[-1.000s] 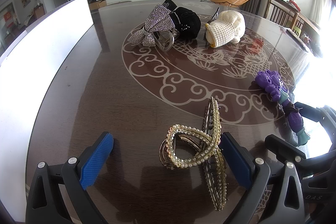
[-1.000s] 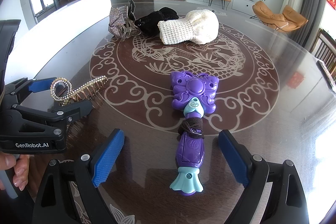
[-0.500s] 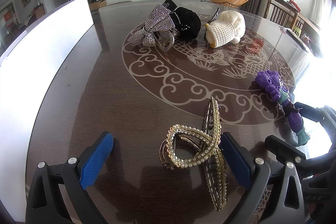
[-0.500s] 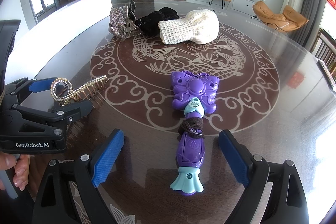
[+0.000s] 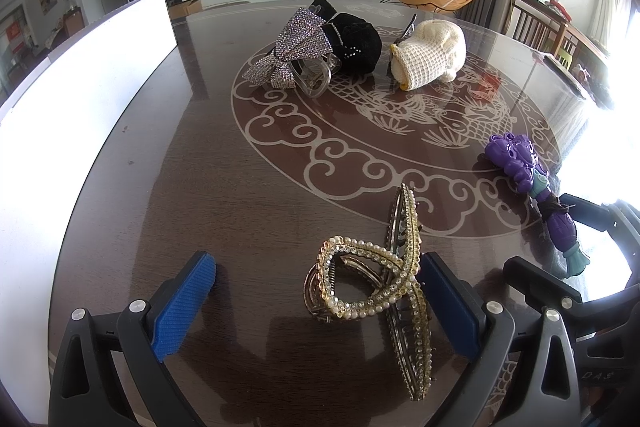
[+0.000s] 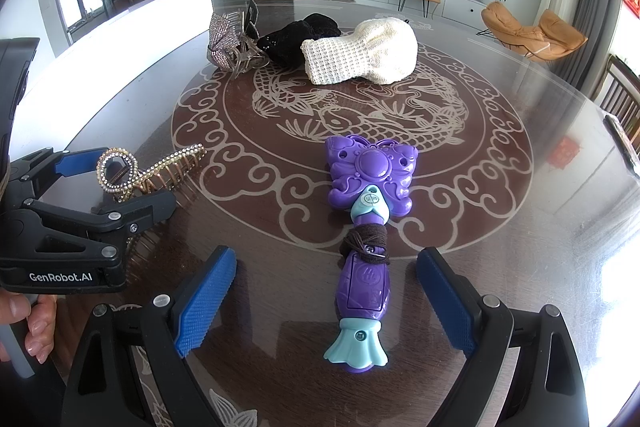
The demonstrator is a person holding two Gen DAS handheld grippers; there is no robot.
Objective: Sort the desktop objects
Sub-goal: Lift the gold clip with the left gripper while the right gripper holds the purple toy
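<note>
Hovering wide open over two separate targets, with nothing gripped yet: left gripper point(image 5: 316, 291) straddling the gold pearl-and-rhinestone hair claw point(image 5: 372, 287) near the tabletop's near left edge, right-hand blue pad just beside or perhaps touching the clip's long toothed arm, left-hand pad well apart from its looped end. Likewise spread wide, right gripper point(image 6: 326, 301) flanking the purple plastic butterfly-headed toy wand with a pale-blue flared base point(image 6: 366, 227), a dark brown hair tie point(image 6: 366, 243) wound round its neck, handle lying between the pads and clear of both. Judged as the approach-and-align step, both picks still to come and the sorting barely begun. Calling next for a lowering and a steady closing: across the narrow handle of the wand, square to its length; on the hair claw, a recentring first, since the clip sits off toward one pad and its curved, slippery teeth could skid or twist out. Farther off, toward the far edge of the dark brown glass-topped round table with a pale fish-and-cloud inlay point(image 6: 500, 227): silver rhinestone bow clip point(image 5: 296, 51), black sequinned fabric piece point(image 5: 358, 43) touching it, cream knitted pouch point(image 5: 432, 55) just beside. Along the left edge, a bright white panel point(image 5: 80, 99); sorting destination not evident.
</note>
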